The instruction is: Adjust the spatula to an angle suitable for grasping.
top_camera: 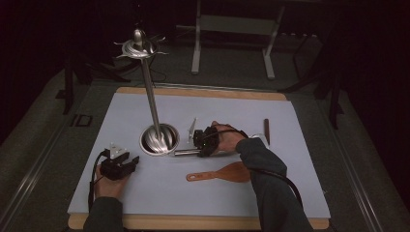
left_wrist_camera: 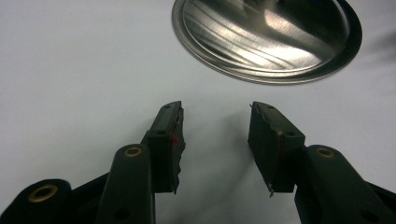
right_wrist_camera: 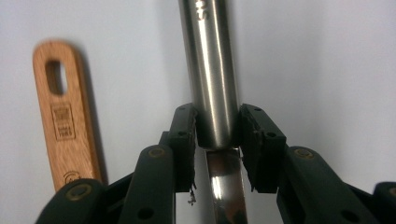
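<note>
The right gripper [right_wrist_camera: 217, 128] is clamped on a steel handle [right_wrist_camera: 212, 70], its two black jaws pressed against either side of the round shaft. From above, that gripper [top_camera: 203, 141] lies near the middle of the white mat [top_camera: 145, 193], just to the right of the round steel base [top_camera: 159, 139] of a tall stand, with the handle [top_camera: 186, 152] lying on the mat and reaching out toward the base. A wooden spatula [top_camera: 222, 173] lies flat on the mat just in front of the right hand [top_camera: 227, 137]; its handle [right_wrist_camera: 63, 116], with a slot near the end, lies beside the steel one. The left gripper [left_wrist_camera: 215, 140] rests low over bare mat with its jaws apart and nothing between them, facing the base [left_wrist_camera: 266, 39]. From above it [top_camera: 118, 164] sits near the mat's front left. A thin post [top_camera: 151, 96] rises from the base to a small dish [top_camera: 138, 48]; what the dish holds cannot be told.
</note>
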The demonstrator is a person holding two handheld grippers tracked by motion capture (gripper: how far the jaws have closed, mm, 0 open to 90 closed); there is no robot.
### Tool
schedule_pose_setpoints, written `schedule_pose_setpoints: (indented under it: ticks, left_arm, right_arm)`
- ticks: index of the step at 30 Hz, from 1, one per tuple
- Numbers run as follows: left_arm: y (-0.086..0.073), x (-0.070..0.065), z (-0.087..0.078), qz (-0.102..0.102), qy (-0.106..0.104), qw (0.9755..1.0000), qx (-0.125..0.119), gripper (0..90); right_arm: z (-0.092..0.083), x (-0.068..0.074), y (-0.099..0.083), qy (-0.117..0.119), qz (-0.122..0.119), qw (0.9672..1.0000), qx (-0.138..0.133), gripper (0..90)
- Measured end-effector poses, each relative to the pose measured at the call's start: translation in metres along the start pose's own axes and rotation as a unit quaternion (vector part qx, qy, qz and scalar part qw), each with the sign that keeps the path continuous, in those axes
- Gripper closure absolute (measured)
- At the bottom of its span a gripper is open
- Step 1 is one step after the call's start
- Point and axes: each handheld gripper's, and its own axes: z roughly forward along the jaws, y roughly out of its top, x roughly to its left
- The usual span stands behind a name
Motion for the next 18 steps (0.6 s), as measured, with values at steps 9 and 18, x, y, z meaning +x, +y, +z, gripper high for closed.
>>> schedule_pose_setpoints:
  ticks: [9,18]
  left_arm:
    - [0.0,0.0,0.0,-0.004,0.0,1.0,-0.003,55.2]
    - [0.0,0.0,-0.001,-0.003,0.0,1.0,-0.004,54.8]
  right_arm:
    - [-0.045,-0.012,-0.011,-0.037,0.047,0.9915,-0.116,68.5]
    - [-0.071,-0.011,-0.008,-0.083,0.065,0.9767,-0.187,68.9]
